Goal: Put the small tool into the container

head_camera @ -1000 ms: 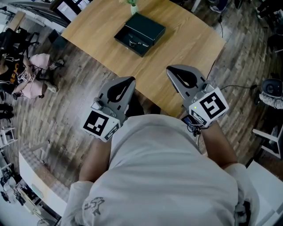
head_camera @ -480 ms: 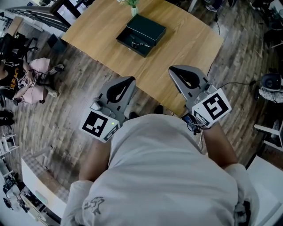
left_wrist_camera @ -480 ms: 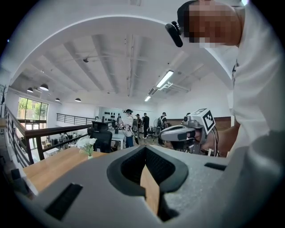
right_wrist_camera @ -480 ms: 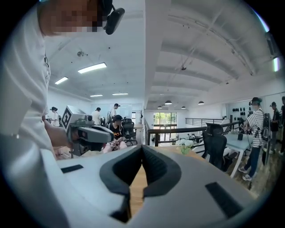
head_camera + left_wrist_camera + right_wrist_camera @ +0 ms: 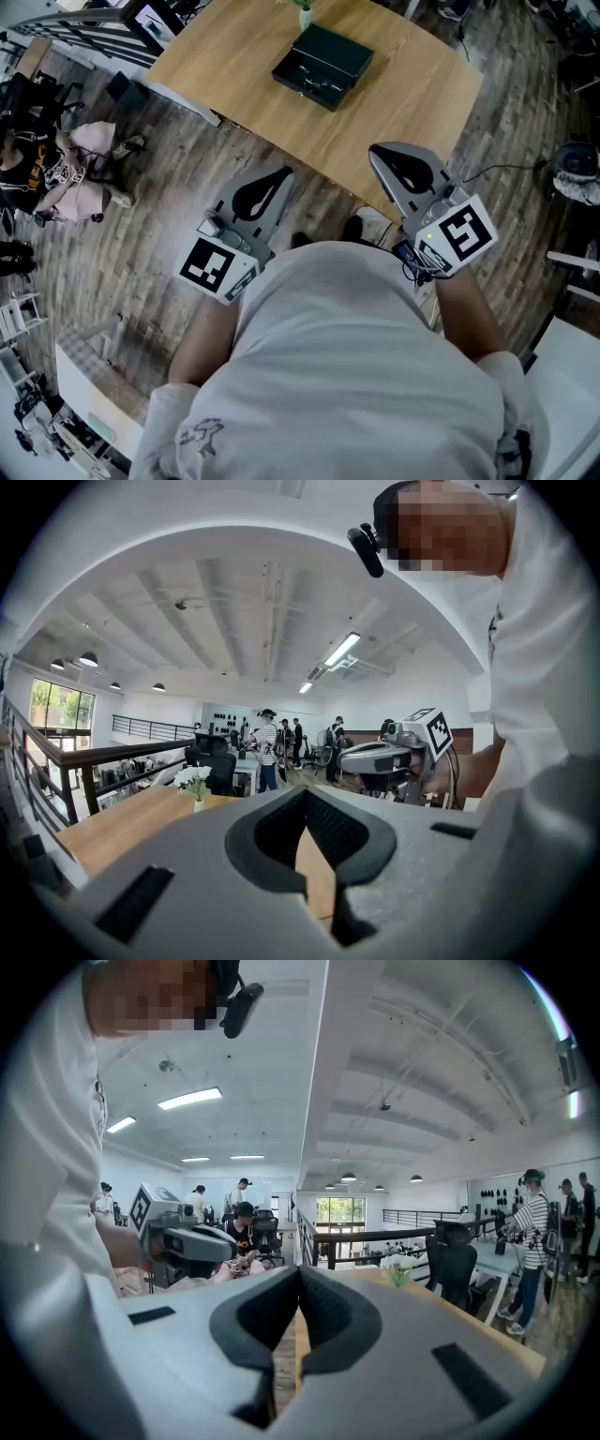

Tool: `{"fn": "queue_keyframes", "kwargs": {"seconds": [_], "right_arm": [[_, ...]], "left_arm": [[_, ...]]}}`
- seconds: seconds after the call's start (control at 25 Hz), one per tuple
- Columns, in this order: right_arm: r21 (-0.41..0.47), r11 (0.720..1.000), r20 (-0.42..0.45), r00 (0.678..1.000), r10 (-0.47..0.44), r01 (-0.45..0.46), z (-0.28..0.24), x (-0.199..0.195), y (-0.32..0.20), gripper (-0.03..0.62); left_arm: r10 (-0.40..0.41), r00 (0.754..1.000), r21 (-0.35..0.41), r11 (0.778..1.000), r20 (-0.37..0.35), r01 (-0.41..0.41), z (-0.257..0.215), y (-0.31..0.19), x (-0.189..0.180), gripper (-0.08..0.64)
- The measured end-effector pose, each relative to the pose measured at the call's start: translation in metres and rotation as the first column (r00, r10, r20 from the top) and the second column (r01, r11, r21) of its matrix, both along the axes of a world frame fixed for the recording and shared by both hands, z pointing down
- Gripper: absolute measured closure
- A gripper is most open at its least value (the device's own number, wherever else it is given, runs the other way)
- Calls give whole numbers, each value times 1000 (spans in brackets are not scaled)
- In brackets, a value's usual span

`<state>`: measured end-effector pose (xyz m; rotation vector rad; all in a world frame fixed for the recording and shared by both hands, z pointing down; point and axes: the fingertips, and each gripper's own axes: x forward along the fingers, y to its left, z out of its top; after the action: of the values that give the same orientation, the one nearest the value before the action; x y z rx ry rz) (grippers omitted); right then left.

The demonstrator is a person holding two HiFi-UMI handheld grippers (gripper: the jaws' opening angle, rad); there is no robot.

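A dark green box (image 5: pixel 324 62) lies on the far part of the wooden table (image 5: pixel 403 103). A small pale item (image 5: pixel 314 85) shows at its near edge; I cannot tell what it is. My left gripper (image 5: pixel 280 175) is shut and empty over the floor, short of the table's near edge. My right gripper (image 5: pixel 383 153) is shut and empty too, at that edge. In the left gripper view the left gripper (image 5: pixel 306 795) has its pads meeting, with the right gripper (image 5: pixel 386 756) beside it. The right gripper view shows the right gripper (image 5: pixel 298 1272) closed likewise.
A vase of white flowers (image 5: pixel 303 13) stands behind the box. A seated person (image 5: pixel 62 169) is at the left. A cable (image 5: pixel 497 170) runs over the plank floor at the right. Several people (image 5: pixel 270 747) stand in the background.
Both grippers have drawn back from the table, still shut. The table and box have slid up and right in the head view; more floor shows under the grippers.
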<state>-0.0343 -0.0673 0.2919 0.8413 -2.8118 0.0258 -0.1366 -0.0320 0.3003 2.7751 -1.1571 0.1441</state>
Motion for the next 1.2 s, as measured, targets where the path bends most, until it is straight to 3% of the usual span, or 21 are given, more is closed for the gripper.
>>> {"fn": "queue_keyframes", "kwargs": {"seconds": [0.32,0.56,0.96,1.2], "right_arm": [[-23,999,-6,999,43,-44,13,-18,34,586],[4,999,2,1000,32,-32,7,-1,49,586],[32,998,8,999,-54,54,0,68,89,586],[28,994,18,994,-103,103,0,127,127,586]], "left_arm": [[28,1000,-17,999,-6,-28,13,25,-22,555],[16,1000,4,1000,8,-16,6,42,-3,555],[-38,999,12,999,38,38,8,79,80,555],[-63,998,11,998,9,63,5,112,149,555]]}}
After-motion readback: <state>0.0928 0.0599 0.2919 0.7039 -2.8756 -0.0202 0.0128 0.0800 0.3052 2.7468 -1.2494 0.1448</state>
